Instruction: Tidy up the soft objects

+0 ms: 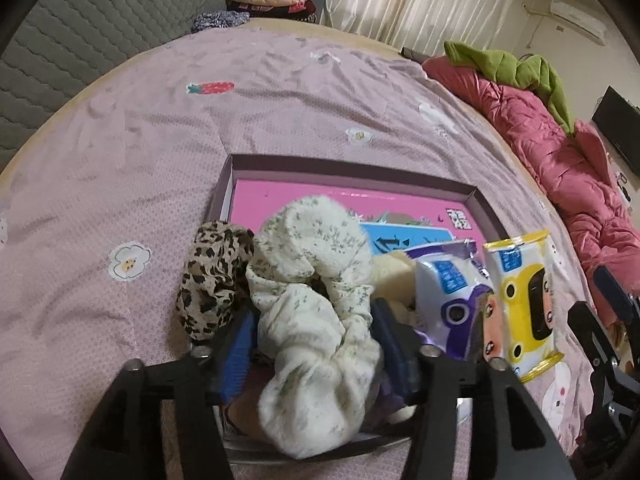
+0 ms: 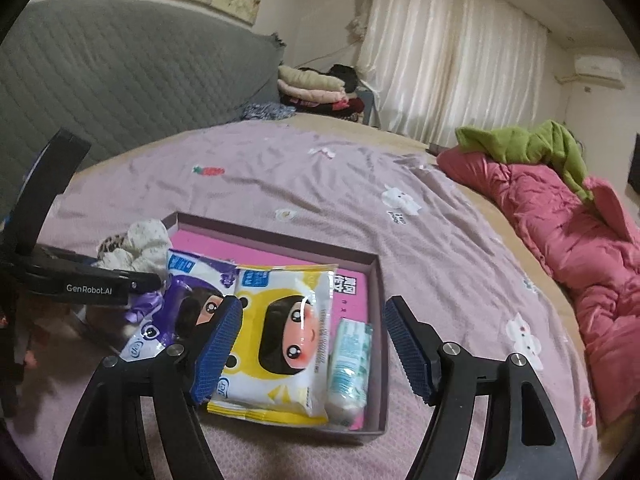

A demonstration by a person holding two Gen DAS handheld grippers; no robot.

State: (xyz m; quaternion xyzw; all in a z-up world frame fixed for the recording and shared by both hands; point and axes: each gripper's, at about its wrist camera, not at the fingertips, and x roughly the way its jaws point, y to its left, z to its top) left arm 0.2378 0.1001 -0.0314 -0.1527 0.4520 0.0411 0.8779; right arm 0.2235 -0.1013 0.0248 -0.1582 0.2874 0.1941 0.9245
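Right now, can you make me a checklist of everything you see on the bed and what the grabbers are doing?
Surface: pink printed bedsheet, wrinkled.
Job's things: cream floral scrunchie between the left gripper jaws; leopard scrunchie beside it at the box edge; yellow wipes pack, purple wipes pack and small tissue pack in the box.
Clutter: pink quilt with green cloth on top.
Grippers: left shut on the cream floral scrunchie; right gripper open above the yellow wipes pack.
Cables: nothing seen.
Surroundings: grey headboard, folded clothes, curtains.
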